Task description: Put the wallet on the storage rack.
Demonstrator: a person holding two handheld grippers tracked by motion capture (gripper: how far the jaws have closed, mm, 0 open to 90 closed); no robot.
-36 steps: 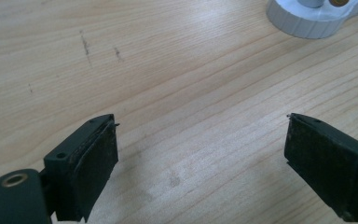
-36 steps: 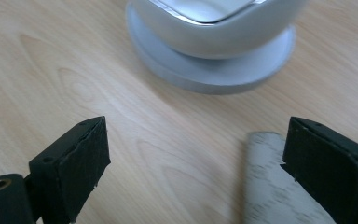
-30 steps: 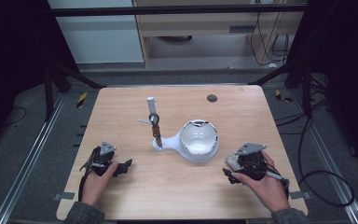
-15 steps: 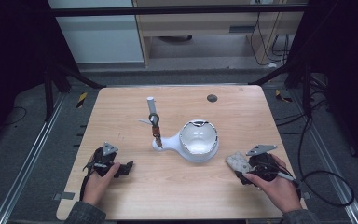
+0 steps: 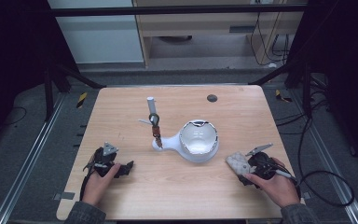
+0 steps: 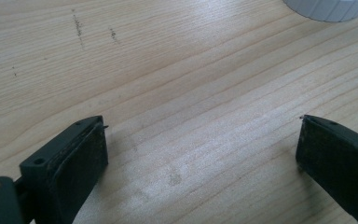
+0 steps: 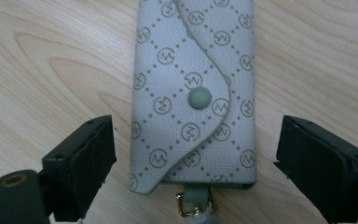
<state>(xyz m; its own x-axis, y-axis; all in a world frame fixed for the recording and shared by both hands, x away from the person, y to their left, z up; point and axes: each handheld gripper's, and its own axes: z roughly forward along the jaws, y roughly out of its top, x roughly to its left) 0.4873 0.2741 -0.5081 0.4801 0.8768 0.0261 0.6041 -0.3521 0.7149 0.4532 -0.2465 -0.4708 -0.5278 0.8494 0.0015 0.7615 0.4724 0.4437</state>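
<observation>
The right claw (image 7: 193,163) is sitting with its jaws wide on both sides of the little key pouch (image 7: 194,93), which is lying flat near the worktop's (image 5: 177,196) right front corner, probably ready to pinch it, while the left claw (image 6: 200,154) is waiting wide open and empty near the left front corner.

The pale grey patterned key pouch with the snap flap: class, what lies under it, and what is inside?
The pale grey patterned key pouch lies on the light wooden table. Its snapped flap hides the contents; a small metal ring shows at its lower edge.
</observation>
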